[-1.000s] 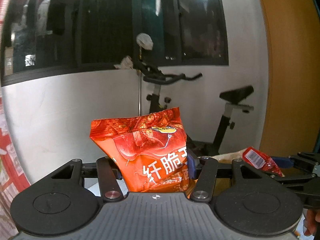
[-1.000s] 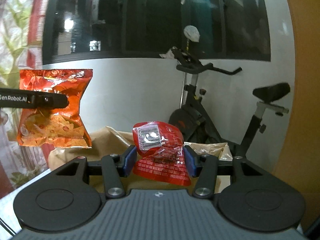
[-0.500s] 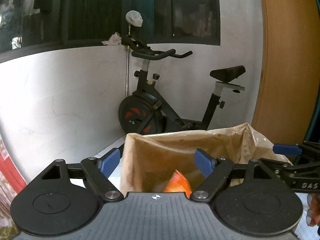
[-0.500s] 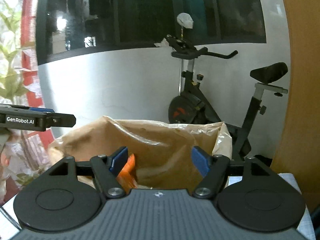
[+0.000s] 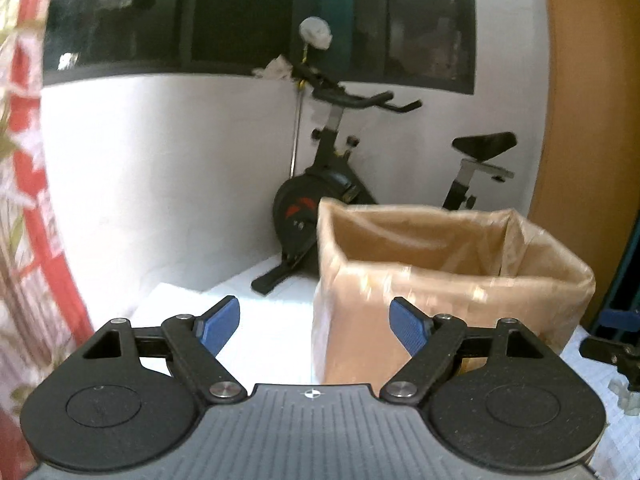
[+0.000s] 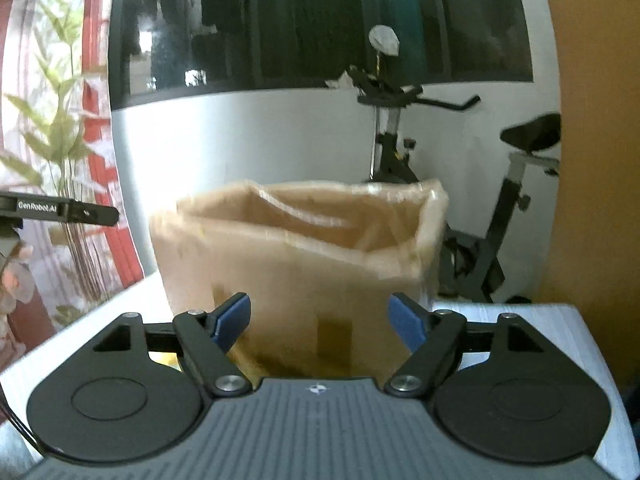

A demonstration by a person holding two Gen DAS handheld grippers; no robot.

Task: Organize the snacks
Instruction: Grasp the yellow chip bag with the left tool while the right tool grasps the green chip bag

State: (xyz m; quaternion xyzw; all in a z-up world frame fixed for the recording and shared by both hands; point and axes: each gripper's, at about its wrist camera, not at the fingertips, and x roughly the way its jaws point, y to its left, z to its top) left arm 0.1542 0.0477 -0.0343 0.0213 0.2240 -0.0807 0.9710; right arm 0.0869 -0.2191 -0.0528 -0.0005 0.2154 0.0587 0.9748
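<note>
A brown cardboard box lined with a clear plastic bag [image 5: 452, 276] stands on the white table; it also shows in the right wrist view [image 6: 304, 256]. No snack packet shows in either view; the box's inside is hidden. My left gripper [image 5: 314, 326] is open and empty, low in front of the box's left corner. My right gripper [image 6: 320, 320] is open and empty, close to the box's near wall. The left gripper's finger [image 6: 68, 212] shows at the left edge of the right wrist view.
The white table [image 5: 264, 320] carries the box. An exercise bike [image 5: 332, 176] stands behind against the white wall. A red patterned curtain [image 5: 28, 200] hangs at the left. An orange-brown panel [image 5: 592, 120] stands at the right.
Both grippers let go of their snack packets a second ago, the packets dropped into the box, and both grippers have pulled back and down from the box, still open.
</note>
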